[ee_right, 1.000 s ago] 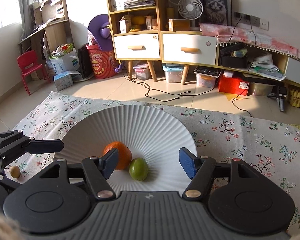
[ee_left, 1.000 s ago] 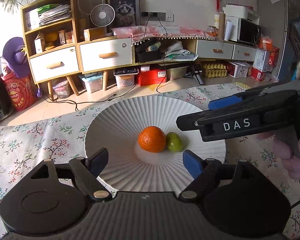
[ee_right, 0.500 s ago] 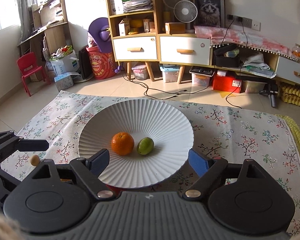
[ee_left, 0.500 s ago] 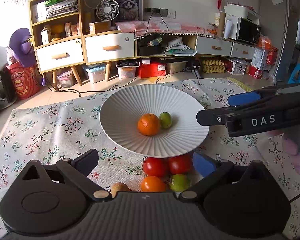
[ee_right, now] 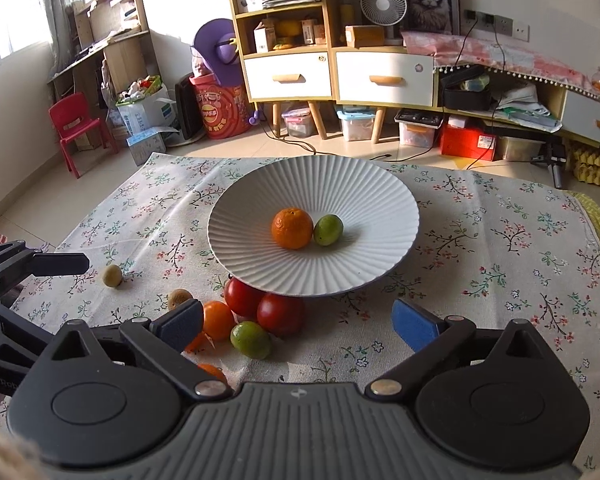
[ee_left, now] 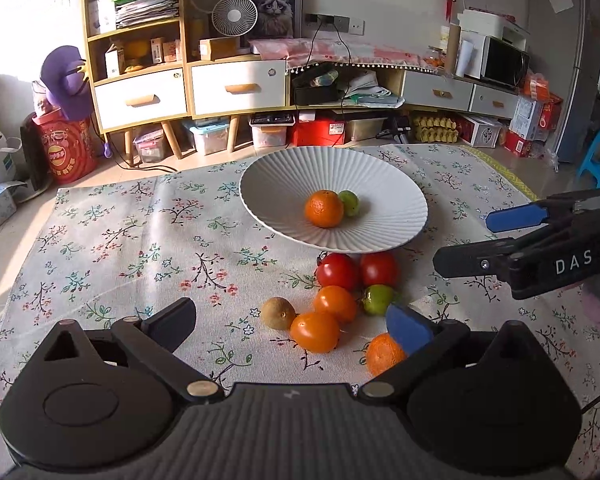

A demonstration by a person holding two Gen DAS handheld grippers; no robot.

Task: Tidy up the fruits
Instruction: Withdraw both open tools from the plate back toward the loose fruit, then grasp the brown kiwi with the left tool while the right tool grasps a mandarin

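A white ribbed plate [ee_left: 380, 176] [ee_right: 380, 208] on the floral cloth holds an orange [ee_left: 323, 208] [ee_right: 292, 228] and a green fruit [ee_left: 350, 203] [ee_right: 328, 230]. In front of the plate lie two red tomatoes [ee_left: 338, 272] [ee_right: 280, 314], several orange fruits [ee_left: 315, 331] [ee_right: 218, 320], a green fruit [ee_left: 378, 299] [ee_right: 251, 339] and a kiwi [ee_left: 278, 313] [ee_right: 180, 298]. Another kiwi [ee_right: 112, 275] lies apart at left. My left gripper [ee_left: 292, 326] is open and empty above the loose fruits. My right gripper [ee_right: 296, 322] is open and empty, just right of the pile.
The floral cloth [ee_left: 140, 240] covers the table. Behind it stand wooden cabinets [ee_left: 188, 88], storage boxes and a red child's chair [ee_right: 76, 128]. The right gripper's side shows in the left wrist view [ee_left: 540, 256].
Both grippers have pulled back and up from the plate, staying open. The loose fruits in front of the plate have come into view.
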